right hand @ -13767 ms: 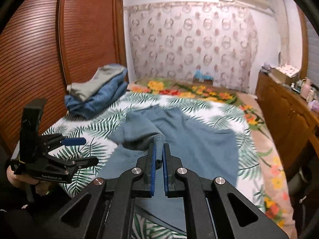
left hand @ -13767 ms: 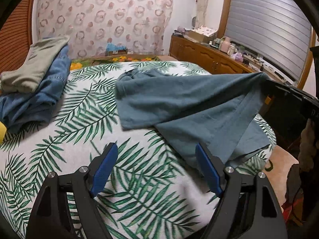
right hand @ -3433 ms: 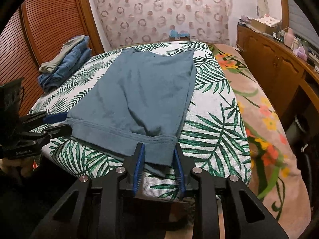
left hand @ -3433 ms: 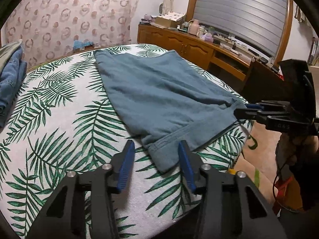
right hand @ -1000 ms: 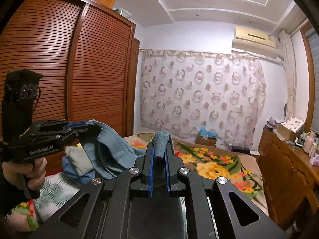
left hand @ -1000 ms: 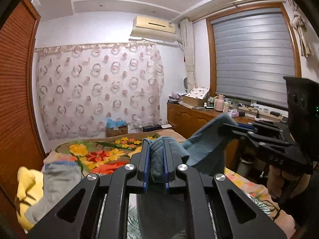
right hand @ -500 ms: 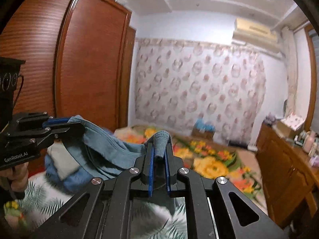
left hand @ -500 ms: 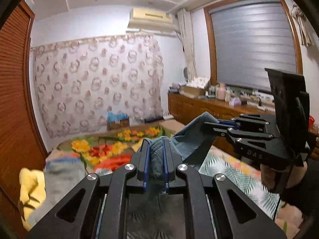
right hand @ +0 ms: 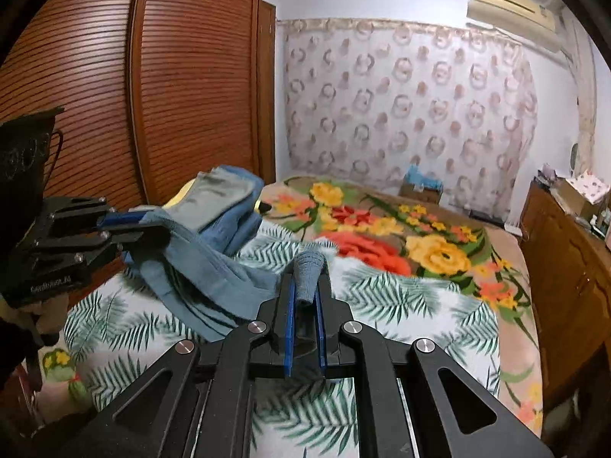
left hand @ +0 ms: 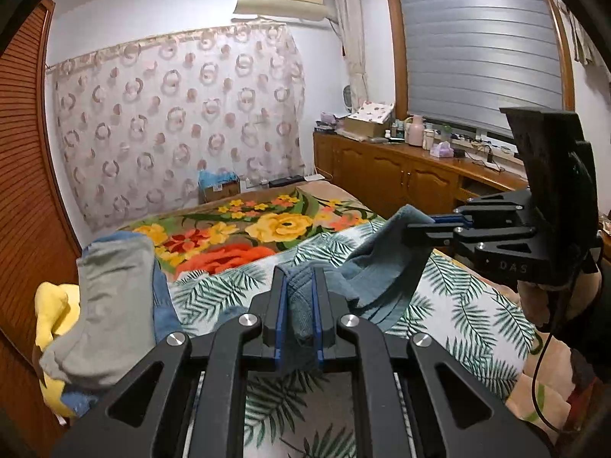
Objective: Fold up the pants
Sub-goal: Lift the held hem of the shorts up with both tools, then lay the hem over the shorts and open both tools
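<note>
The blue-grey pants [left hand: 382,267] hang between my two grippers above the bed's palm-leaf sheet [left hand: 469,316]. My left gripper [left hand: 299,278] is shut on one hem corner. My right gripper [right hand: 305,271] is shut on the other hem corner. In the left wrist view the right gripper [left hand: 424,229] holds the cloth at the right. In the right wrist view the left gripper [right hand: 126,225] holds the pants [right hand: 206,271] at the left. The rest of the pants is hidden below the gripper bodies.
A pile of folded clothes [left hand: 110,305], grey on blue on yellow, lies at the bed's left side, and shows in the right wrist view [right hand: 225,206]. A flowered blanket [left hand: 244,233] covers the far bed. A wooden cabinet [left hand: 401,175] runs along the right; a slatted wardrobe [right hand: 183,87] stands left.
Both grippers have tipped down and lowered with the hem corners still held. The bed and the clothes pile now fill more of both views.
</note>
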### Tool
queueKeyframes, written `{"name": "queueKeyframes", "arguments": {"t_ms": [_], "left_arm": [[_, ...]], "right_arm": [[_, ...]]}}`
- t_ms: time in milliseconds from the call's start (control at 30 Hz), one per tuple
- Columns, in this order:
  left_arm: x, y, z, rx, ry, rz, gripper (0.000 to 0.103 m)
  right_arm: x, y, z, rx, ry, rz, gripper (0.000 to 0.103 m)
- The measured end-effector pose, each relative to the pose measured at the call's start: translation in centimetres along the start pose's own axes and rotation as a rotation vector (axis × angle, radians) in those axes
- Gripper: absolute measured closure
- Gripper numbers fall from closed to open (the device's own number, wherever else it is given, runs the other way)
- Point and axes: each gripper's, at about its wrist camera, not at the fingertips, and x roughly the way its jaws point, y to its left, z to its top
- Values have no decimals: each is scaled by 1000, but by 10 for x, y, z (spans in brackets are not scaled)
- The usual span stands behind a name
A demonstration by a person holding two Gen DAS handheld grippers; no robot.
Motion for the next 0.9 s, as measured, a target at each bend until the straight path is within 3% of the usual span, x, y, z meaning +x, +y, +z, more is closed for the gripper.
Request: {"name": "queueKeyframes", "arguments": {"t_ms": [400, 900], "left_arm": [[-6, 0, -8, 9, 20, -21, 91], [-24, -15, -33, -2, 21, -40, 91]], "right_arm": [[-5, -1, 3, -8, 52, 42, 94], [-20, 10, -19, 27, 74, 35, 94]]}}
